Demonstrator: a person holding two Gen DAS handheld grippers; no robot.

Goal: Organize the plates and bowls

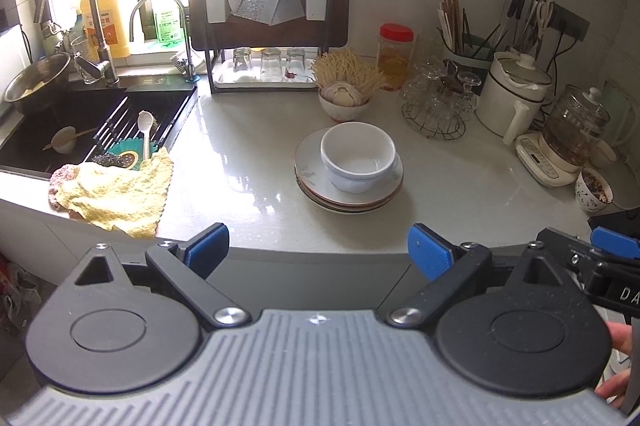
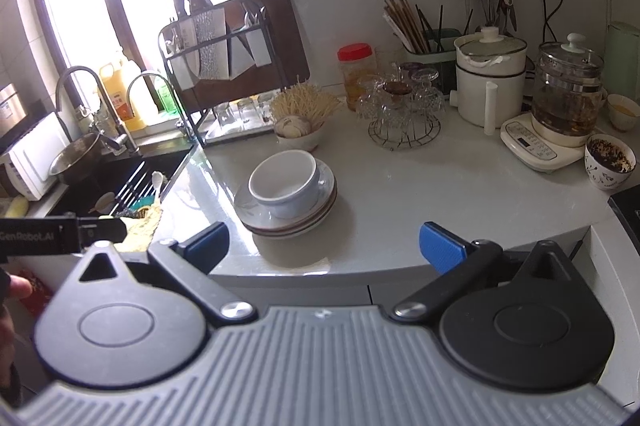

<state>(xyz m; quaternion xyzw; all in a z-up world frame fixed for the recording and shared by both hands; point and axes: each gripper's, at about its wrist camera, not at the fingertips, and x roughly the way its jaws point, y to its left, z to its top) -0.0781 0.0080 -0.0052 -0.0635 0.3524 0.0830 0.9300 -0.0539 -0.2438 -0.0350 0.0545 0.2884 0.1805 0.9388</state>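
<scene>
Nearest, both hand-held tools hang off the front edge of the counter [image 1: 248,162], side by side. The left gripper [image 1: 318,246] is spread wide and holds nothing; the right gripper [image 2: 324,244] is equally wide and empty. Both point at the dishes, probably readying for a pick.

Just beyond, near the middle of the counter, a white bowl [image 1: 357,156] sits upright on top of a stack of plates [image 1: 347,182], the widest pieces at the bottom for steadiness. It looks already nested, so the sorting seems largely done.

Left lies a yellow cloth [image 1: 120,192] at the sink [image 1: 96,118] edge. Farther back stand a garlic bowl [image 1: 344,100], a glass rack [image 1: 436,102] and a kettle [image 1: 572,130].
</scene>
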